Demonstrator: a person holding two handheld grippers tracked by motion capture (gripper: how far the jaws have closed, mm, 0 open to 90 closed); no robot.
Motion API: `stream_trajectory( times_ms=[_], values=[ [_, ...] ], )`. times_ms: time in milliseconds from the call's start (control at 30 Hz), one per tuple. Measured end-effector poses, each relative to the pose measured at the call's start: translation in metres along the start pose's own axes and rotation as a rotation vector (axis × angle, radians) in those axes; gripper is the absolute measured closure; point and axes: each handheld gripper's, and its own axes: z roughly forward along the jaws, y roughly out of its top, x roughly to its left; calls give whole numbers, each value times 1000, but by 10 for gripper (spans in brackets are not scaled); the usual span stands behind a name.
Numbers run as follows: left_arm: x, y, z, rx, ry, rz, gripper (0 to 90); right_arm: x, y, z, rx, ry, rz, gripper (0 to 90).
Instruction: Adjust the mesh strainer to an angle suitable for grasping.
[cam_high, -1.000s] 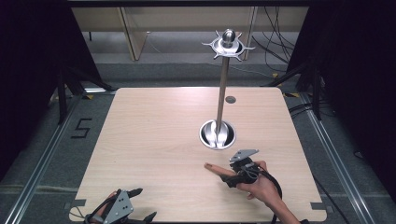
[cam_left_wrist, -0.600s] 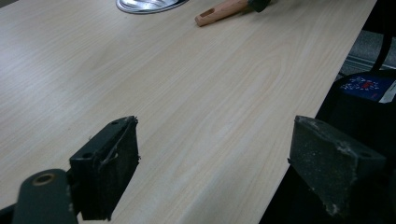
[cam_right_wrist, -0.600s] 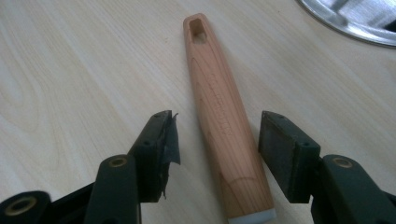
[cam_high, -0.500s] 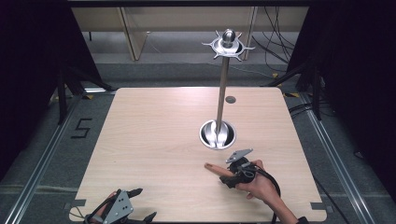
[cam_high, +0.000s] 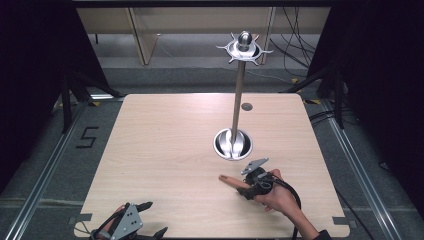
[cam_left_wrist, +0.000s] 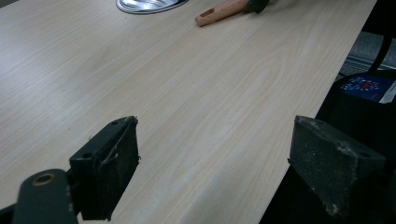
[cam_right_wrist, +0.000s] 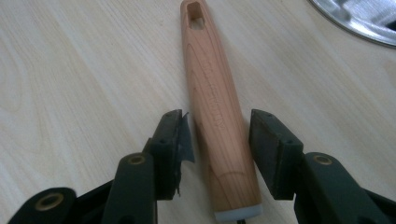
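Note:
A wooden handle (cam_high: 231, 180) (cam_right_wrist: 215, 107) lies flat on the table, its end with the hole pointing away from my right gripper (cam_high: 246, 188) (cam_right_wrist: 217, 135). The gripper's jaws stand one on each side of the handle's thick end and have just been closing, with a thin gap still showing at each pad. The end beyond the pale collar is hidden under the gripper. My left gripper (cam_high: 152, 219) (cam_left_wrist: 215, 168) rests at the near left edge of the table, jaws wide and open with nothing between them. The handle (cam_left_wrist: 222, 11) lies far ahead of it.
A metal stand rises from a round shiny base (cam_high: 233, 145) (cam_right_wrist: 364, 18) just beyond the handle, with a tall pole (cam_high: 239, 95) and a spiked crown (cam_high: 244, 47). A small dark disc (cam_high: 246, 106) sits behind it. The table's near edge (cam_high: 215, 235) is close to both hands.

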Motion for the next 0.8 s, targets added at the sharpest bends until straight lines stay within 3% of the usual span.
stream_trajectory(
  times_ms=[233, 367, 400, 433, 467, 500, 533, 600, 633, 733, 767, 800],
  values=[
    [1, 0, 0, 6, 1, 3, 151, 0, 4, 1, 19, -7, -38, 613],
    [1, 0, 0, 7, 0, -1, 151, 0, 6, -2, 49, 16, -65, 660],
    [1, 0, 0, 7, 1, 1, 151, 0, 6, -2, 61, 10, -54, 663],
    [1, 0, 0, 4, 1, 4, 151, -1, 7, -1, 50, 19, -78, 670],
    [1, 0, -1, 9, -3, 2, 151, 0, 7, -2, 67, 20, -62, 678],
    [1, 0, 1, -10, 6, 0, 151, -2, 8, -2, 58, 23, -90, 689],
    [1, 0, 0, 2, 2, 2, 151, -2, 9, -1, 54, 30, -109, 702],
    [1, 0, 0, 4, 1, 2, 151, 1, 9, -2, 69, 22, -85, 704],
    [1, 1, 0, 7, -2, 4, 151, -1, 9, -1, 60, 16, -111, 704],
    [1, 2, 2, -4, -9, 1, 151, -1, 8, -2, 54, 11, -118, 705],
    [0, 1, 3, -13, -2, -15, 151, -2, 7, -4, 54, 7, -103, 705],
    [1, 2, 3, -4, 0, -5, 151, -1, 7, -6, 44, 4, -78, 706]
  ],
)
